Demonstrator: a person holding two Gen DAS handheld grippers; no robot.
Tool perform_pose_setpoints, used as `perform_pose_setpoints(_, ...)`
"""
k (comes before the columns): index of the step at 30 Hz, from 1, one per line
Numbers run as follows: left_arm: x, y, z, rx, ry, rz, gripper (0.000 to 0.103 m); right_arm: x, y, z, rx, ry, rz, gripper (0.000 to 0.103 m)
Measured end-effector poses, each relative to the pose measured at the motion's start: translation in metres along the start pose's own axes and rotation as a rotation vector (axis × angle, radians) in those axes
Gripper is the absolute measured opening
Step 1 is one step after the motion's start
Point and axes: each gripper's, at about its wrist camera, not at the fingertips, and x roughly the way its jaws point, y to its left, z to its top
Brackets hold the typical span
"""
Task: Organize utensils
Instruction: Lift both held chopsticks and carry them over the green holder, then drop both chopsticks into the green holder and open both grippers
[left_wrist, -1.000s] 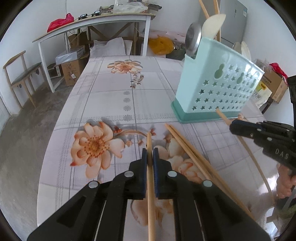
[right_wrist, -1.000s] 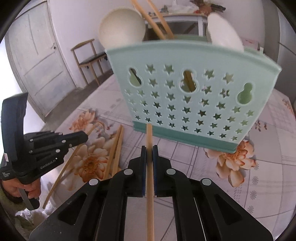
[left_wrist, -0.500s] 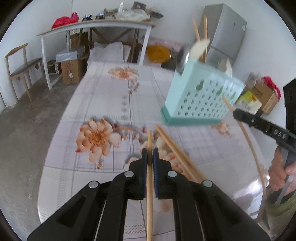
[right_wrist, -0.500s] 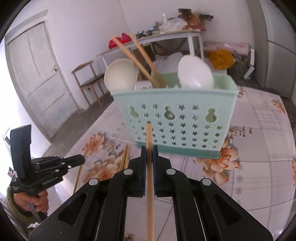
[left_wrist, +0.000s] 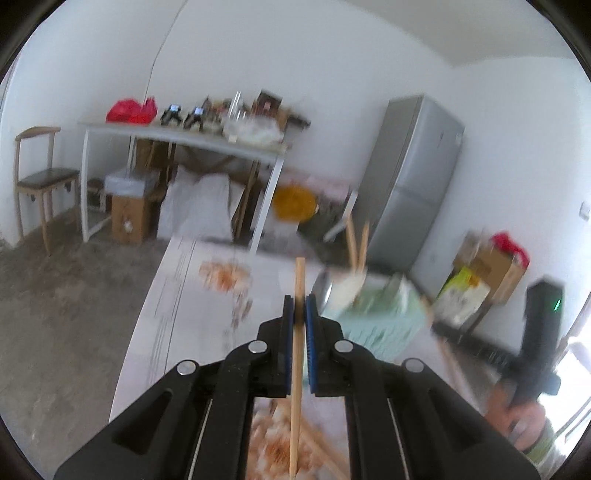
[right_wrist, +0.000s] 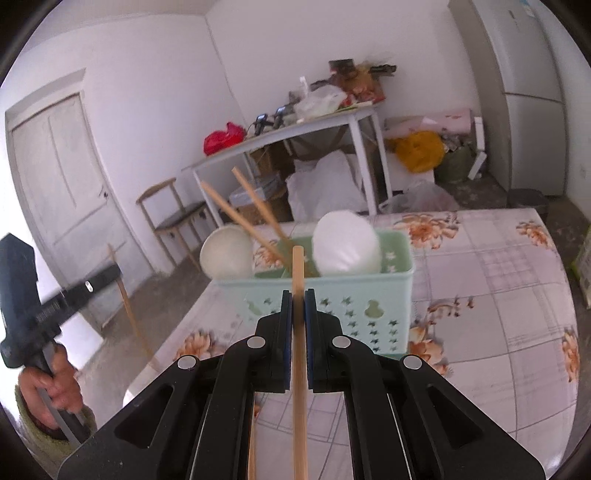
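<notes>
Wooden chopstick (left_wrist: 296, 354) is pinched tight in the left tool (left_wrist: 300, 314), blue pads clamped on its sides, with the stick running straight out toward 12 o'clock past the tips. Same deal on the other side: the right tool (right_wrist: 297, 314) is clenched on its own chopstick (right_wrist: 298, 332), whose tip sits in front of the mint green caddy (right_wrist: 369, 295) in that view.

That caddy, the one with the star cutouts, stands on the floral tabletop (right_wrist: 498, 295) just beyond the right tool. Sticking out of it: two more chopsticks (right_wrist: 243, 221) leaning toward 11 o'clock, a cream spoon bowl (right_wrist: 226, 257) on the left side and a white spoon bowl (right_wrist: 345, 243) on the right.

From the left wrist view the caddy (left_wrist: 384, 314) is pretty blurry, at about 2 o'clock from the tool, and a few loose chopsticks (left_wrist: 317, 450) lie on the tabletop down at the bottom edge, right of the held one.

Each wrist view catches the other tool at the frame edge, with a hand (right_wrist: 51, 384) wrapped around its grip. Out at 9 o'clock in the right view, the left one's stick (right_wrist: 129, 314) angles down.

Background: grey fridge (left_wrist: 410, 177) against the wall.
</notes>
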Motion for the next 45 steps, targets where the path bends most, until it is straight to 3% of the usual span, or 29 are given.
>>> perform_pose_setpoints(7,0.000,-0.013,0.063,-0.054,-0.158,-0.118,0.005,-0.001,-0.017,0.004,0.068,-0.022,-0.001,0.005)
perform_pose_setpoints(15,0.018,-0.045,0.110,-0.053,-0.223,-0.235,0.005,-0.001,-0.031,0.006,0.099,-0.034,-0.010,0.005)
perform_pose_setpoints(19,0.025,-0.060,0.122,-0.035,-0.270,-0.247,0.005,0.002,-0.037,0.004,0.114,-0.030,-0.011,0.005)
perform_pose_setpoints(27,0.072,-0.074,0.081,0.043,-0.300,-0.192,0.005,-0.002,-0.049,0.001,0.143,-0.039,-0.014,0.005)
perform_pose_setpoints(32,0.114,-0.076,0.042,0.094,-0.166,-0.146,0.006,-0.010,-0.050,0.000,0.147,-0.047,-0.018,0.005)
perform_pose_setpoints(36,0.126,-0.072,0.019,0.104,-0.073,-0.128,0.009,-0.016,-0.049,0.004,0.139,-0.061,-0.017,0.005)
perform_pose_setpoints(39,0.116,-0.063,0.014,0.087,-0.062,-0.141,0.020,-0.021,-0.045,0.009,0.125,-0.075,-0.003,0.005)
perform_pose_setpoints(41,0.105,-0.060,0.011,0.091,-0.080,-0.122,0.040,-0.024,-0.040,0.014,0.106,-0.091,0.005,0.005)
perform_pose_setpoints(45,0.075,-0.049,0.008,0.076,-0.109,-0.111,0.049,-0.027,-0.030,0.029,0.089,-0.122,0.038,0.005)
